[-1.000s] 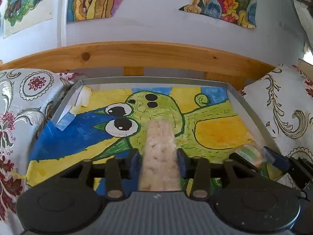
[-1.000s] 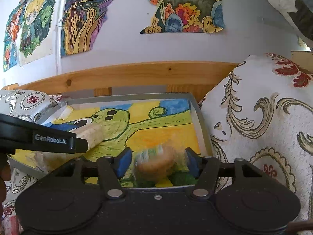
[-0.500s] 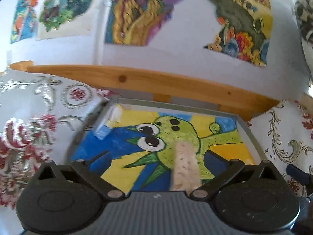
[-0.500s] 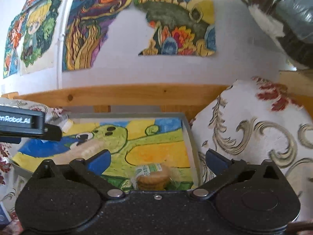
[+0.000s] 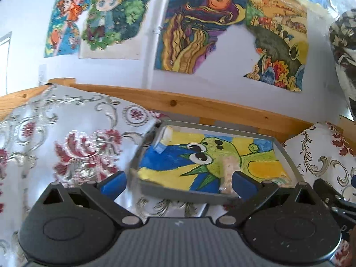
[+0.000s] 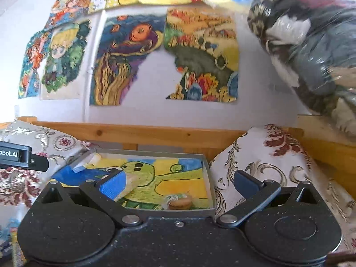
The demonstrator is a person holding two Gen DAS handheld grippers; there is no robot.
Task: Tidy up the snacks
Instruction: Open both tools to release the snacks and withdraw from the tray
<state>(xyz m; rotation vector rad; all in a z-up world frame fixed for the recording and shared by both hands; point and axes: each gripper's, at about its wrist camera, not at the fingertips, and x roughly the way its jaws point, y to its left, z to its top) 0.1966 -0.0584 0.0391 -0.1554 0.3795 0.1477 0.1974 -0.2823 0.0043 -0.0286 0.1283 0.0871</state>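
A grey tray (image 5: 136, 159) lined with a green-creature drawing sits between two cushions. In it lies a long pack of pale crackers (image 5: 229, 173), just beyond my left gripper's right pad. My left gripper (image 5: 178, 184) is open and holds nothing, hovering short of the tray's near wall. In the right wrist view a round biscuit pack (image 6: 179, 201) rests in the near right corner of the tray (image 6: 208, 173), and the cracker pack (image 6: 131, 182) shows partly behind the left pad. My right gripper (image 6: 180, 183) is open and holds nothing, back from the tray.
Patterned cushions flank the tray, one on the left (image 5: 66, 144) and one on the right (image 6: 267, 166). A wooden rail (image 5: 200, 106) runs behind, below a wall of drawings. A plastic-wrapped bundle (image 6: 311, 44) sits high on the right. The left gripper's body (image 6: 20, 158) shows at the left edge.
Both grippers opened and let go of their packs, which now lie in the tray. Both then drew back and up, away from the tray.
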